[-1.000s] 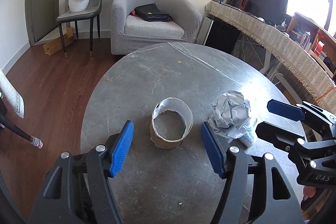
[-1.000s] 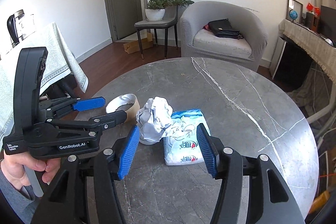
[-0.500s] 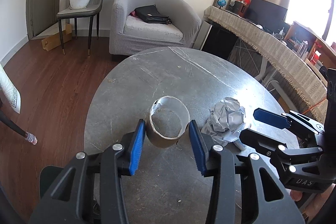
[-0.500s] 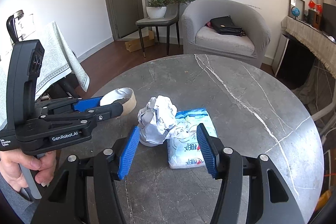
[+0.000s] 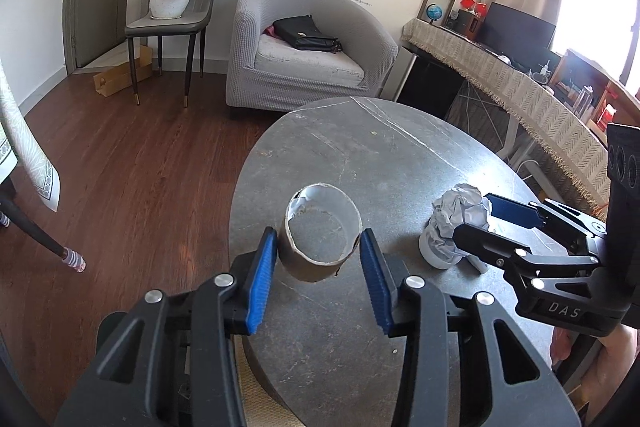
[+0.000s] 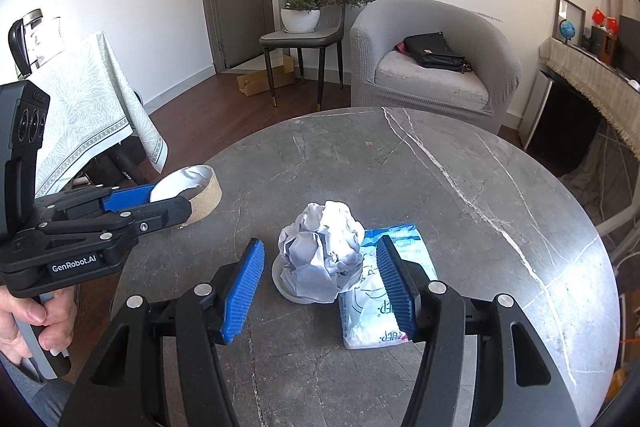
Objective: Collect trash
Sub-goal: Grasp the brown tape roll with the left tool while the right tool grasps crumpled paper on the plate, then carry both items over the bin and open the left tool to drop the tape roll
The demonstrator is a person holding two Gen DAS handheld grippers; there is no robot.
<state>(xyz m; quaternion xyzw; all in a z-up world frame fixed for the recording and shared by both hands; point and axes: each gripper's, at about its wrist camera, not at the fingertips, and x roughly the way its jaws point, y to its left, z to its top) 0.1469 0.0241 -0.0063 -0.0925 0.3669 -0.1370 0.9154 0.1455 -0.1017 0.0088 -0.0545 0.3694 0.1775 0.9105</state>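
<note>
Round grey marble table [image 5: 400,163], trash grouped near its close edge. Left gripper [image 5: 318,267] is clamped on the cardboard tape-roll core [image 5: 322,237]: both blue pads press its outer wall, one each side, core upright with its open end up. Its jaws have just been closing, with the core between them. In the right wrist view the core [image 6: 196,193] sits at the table's left edge, caught in the left gripper [image 6: 160,201], with a hand [image 6: 34,323] on that gripper's handle.

Right gripper [image 6: 320,287] is unclenched, nothing grasped. Its pads stand either side of the crumpled paper ball [image 6: 322,247] with clear gaps. The ball sits in a small grey cup [image 6: 288,285] that is upright on the table. The right pad overlaps the white-and-blue tissue pack [image 6: 376,311], which lies flat just beside the cup; touching or not, cannot tell.

From the left wrist view the paper ball [image 5: 460,211] and cup [image 5: 434,253] are right of the core, apart from it, with the right gripper [image 5: 486,225] reaching in around them.

Behind: grey armchair [image 6: 432,67] with a black bag [image 6: 434,53], chair with a potted plant [image 6: 304,13].
</note>
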